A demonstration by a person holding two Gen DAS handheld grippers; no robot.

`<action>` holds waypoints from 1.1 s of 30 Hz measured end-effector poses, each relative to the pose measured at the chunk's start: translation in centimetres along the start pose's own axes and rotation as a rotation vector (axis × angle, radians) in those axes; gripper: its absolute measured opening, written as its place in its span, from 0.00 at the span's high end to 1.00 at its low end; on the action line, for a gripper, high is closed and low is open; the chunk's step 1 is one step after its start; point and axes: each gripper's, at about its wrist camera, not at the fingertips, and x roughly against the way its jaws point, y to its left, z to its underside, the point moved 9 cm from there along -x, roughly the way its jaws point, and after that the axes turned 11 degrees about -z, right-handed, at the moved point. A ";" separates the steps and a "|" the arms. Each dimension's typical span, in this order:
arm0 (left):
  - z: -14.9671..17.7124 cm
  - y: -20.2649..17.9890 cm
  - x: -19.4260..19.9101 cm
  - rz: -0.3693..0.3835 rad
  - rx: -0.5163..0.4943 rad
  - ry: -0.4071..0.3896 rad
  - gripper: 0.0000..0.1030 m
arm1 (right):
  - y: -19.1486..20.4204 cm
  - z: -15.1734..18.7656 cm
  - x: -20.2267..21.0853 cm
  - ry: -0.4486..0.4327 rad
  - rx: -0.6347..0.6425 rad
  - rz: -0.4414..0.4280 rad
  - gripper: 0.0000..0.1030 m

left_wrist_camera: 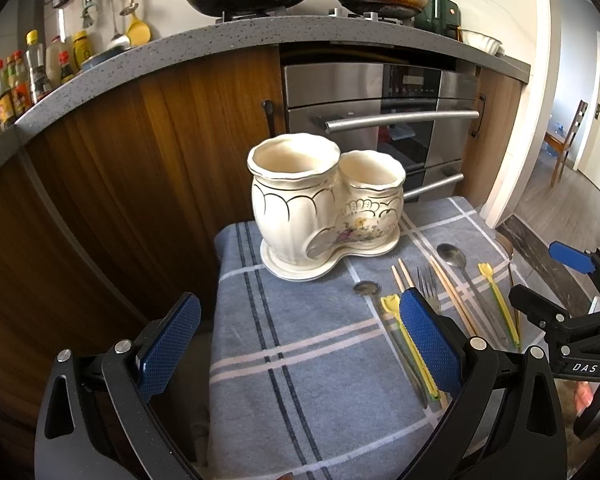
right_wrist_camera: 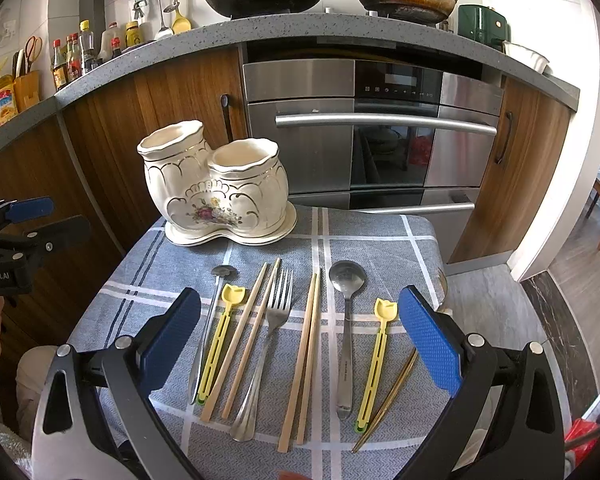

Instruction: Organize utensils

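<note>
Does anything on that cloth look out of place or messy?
Slightly. The gold utensil at the right lies slanted, and the left chopstick pair splays apart. The ceramic holder stands upright, apparently empty. Nothing spilled or broken.

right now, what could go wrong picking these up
The chopsticks, fork and yellow clip lie flat and close together, so the open right gripper could pinch two at once. The gold utensil sits at the cloth's edge and might slide off. The ceramic holder could tip if bumped.
</note>
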 end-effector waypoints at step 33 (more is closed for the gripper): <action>0.2 -0.2 -0.2 -0.001 -0.003 0.006 0.04 | -0.1 0.0 0.0 0.004 -0.003 -0.001 0.05</action>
